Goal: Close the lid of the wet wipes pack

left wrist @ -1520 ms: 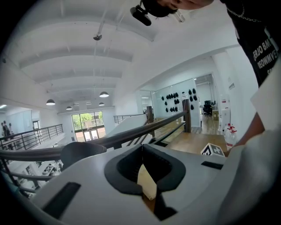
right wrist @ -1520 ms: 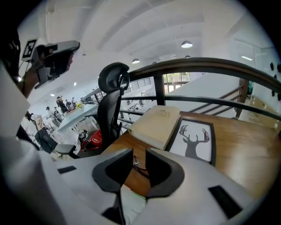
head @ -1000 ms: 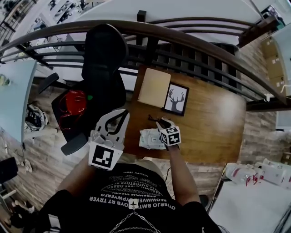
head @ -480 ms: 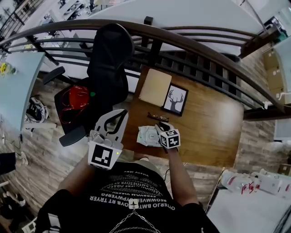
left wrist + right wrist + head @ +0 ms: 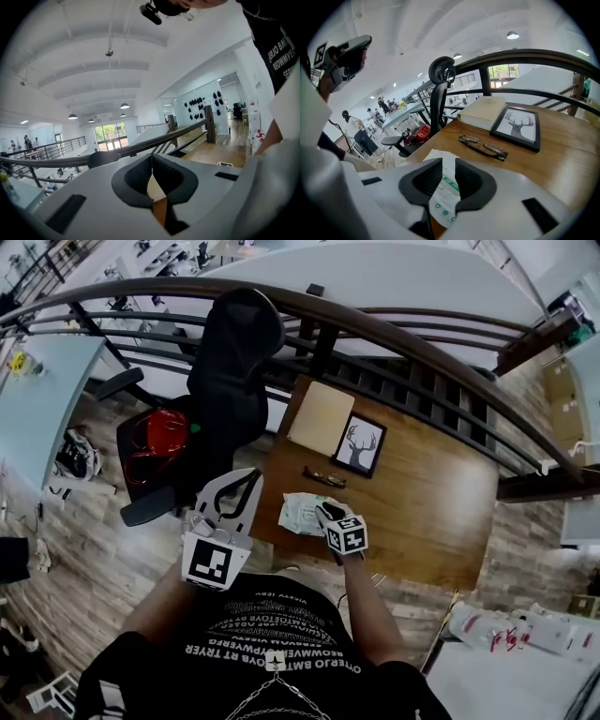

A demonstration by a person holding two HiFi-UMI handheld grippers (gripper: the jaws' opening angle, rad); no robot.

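Observation:
The wet wipes pack (image 5: 300,514) lies crumpled, white with green print, near the front edge of the wooden table (image 5: 431,512). My right gripper (image 5: 324,512) hangs over the pack's right end and tilts down at it. In the right gripper view its jaws (image 5: 443,171) stand apart, and the pack (image 5: 449,187) shows in the gap below them, untouched by the pads. I cannot tell how the lid stands. My left gripper (image 5: 253,476) is held off the table's left side, pointing out over the railing. Its jaws (image 5: 152,161) meet at the tips with nothing between them.
Folded glasses (image 5: 323,478) lie just beyond the pack, with a framed deer picture (image 5: 361,444) and a beige book (image 5: 321,418) farther back. A black office chair (image 5: 230,362) with a red bag (image 5: 155,446) stands to the table's left. A dark railing (image 5: 375,329) runs behind.
The right gripper has drawn back a little toward the table's near edge, still over the pack. The left gripper has drifted slightly with the person and stays shut.

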